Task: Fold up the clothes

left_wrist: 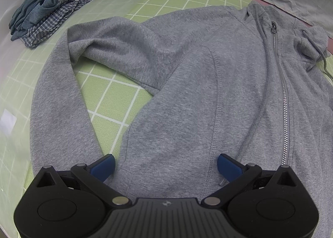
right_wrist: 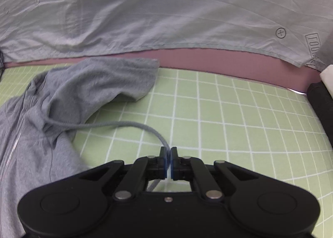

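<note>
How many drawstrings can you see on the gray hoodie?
2. One drawstring lies along the zipper on the hoodie front; the other drawstring runs to the shut right gripper.

Green gridded mat (right_wrist: 229,113), pink border (right_wrist: 208,61)

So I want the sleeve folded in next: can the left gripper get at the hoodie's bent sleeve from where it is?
Probably yes. The left gripper is open above the hoodie, and nothing lies over the sleeve beside it.
</note>
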`<state>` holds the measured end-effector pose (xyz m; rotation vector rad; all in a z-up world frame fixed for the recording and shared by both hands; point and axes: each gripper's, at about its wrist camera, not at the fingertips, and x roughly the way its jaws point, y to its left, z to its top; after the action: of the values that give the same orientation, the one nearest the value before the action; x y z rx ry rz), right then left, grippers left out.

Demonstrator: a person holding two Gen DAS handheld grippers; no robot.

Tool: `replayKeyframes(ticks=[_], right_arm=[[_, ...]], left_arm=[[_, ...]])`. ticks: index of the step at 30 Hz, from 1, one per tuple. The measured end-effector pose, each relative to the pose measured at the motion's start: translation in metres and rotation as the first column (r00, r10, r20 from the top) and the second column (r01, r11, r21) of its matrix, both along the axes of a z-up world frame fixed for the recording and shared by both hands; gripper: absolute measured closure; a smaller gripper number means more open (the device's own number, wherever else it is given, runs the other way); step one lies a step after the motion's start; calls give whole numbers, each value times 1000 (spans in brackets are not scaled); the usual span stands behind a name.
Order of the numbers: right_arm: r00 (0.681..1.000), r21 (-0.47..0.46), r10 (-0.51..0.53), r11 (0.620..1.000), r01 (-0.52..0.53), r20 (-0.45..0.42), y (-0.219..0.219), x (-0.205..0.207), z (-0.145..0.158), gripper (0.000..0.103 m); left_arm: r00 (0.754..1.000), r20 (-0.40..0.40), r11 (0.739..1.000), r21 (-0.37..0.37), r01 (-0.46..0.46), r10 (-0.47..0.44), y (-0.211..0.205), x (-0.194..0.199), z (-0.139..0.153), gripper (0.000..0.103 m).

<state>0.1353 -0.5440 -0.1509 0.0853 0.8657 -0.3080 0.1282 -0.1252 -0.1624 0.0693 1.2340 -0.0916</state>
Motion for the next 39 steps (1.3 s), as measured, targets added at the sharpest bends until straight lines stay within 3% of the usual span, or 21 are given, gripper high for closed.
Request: replayKeyframes(ticks=[1, 2, 4, 7, 10, 12, 14, 15, 21, 27, 32, 36, 38, 39], right_arm=[[1000, -1, -9, 1000, 9, 3, -3, -1, 3, 91], [1000, -2, -13, 1000, 13, 7, -3, -5, 5, 75], [1000, 21, -15, 1000, 15, 4, 0, -13, 4, 66], [1000, 65, -18, 998, 19, -12, 5, -23, -1, 61], [999, 86, -35, 996, 36, -20, 12, -29, -9, 44], [999, 100, -49, 994, 51, -21, 16, -32, -13, 29], [997, 108, -77, 991, 78, -11, 19, -33, -14, 1], [995, 97, -97, 991, 97, -2, 20, -34, -14, 0], [982, 62, -189, 980, 187, 29, 17, -36, -11, 0], [977, 69, -214, 974, 214, -10, 19, -37, -11, 3], [980, 99, -197, 975, 200, -35, 26, -37, -11, 41], [984, 104, -169, 979, 174, -57, 32, -36, -14, 56], [991, 88, -122, 988, 127, -59, 35, -34, -13, 85], [994, 85, -95, 991, 100, -61, 36, -33, -12, 92]], left_arm=[[1000, -1, 1000, 0, 0, 0, 0, 0, 0, 0], [1000, -1, 1000, 0, 0, 0, 0, 0, 0, 0], [1000, -2, 1000, 0, 0, 0, 0, 1, 0, 0], [1000, -4, 1000, 1, 1, -1, 0, 1, 0, 0], [1000, -5, 1000, 1, 0, 0, 0, 1, 0, 0], [1000, -5, 1000, 1, 0, 0, -1, 1, 0, 0], [1000, -5, 1000, 1, 0, 0, -1, 1, 0, 0], [1000, -5, 1000, 1, 0, 0, -1, 1, 0, 0], [1000, -3, 1000, 2, 0, 0, -1, 2, -1, 0], [1000, -1, 1000, 2, 0, 0, -3, 3, -1, 0], [1000, -1, 1000, 2, -2, 2, -4, 4, -1, 0], [1000, 0, 1000, 2, -2, 2, -5, 3, -2, 0], [1000, -1, 1000, 2, -2, 2, -5, 4, -2, 0], [1000, -1, 1000, 2, -2, 2, -6, 4, -2, 0]])
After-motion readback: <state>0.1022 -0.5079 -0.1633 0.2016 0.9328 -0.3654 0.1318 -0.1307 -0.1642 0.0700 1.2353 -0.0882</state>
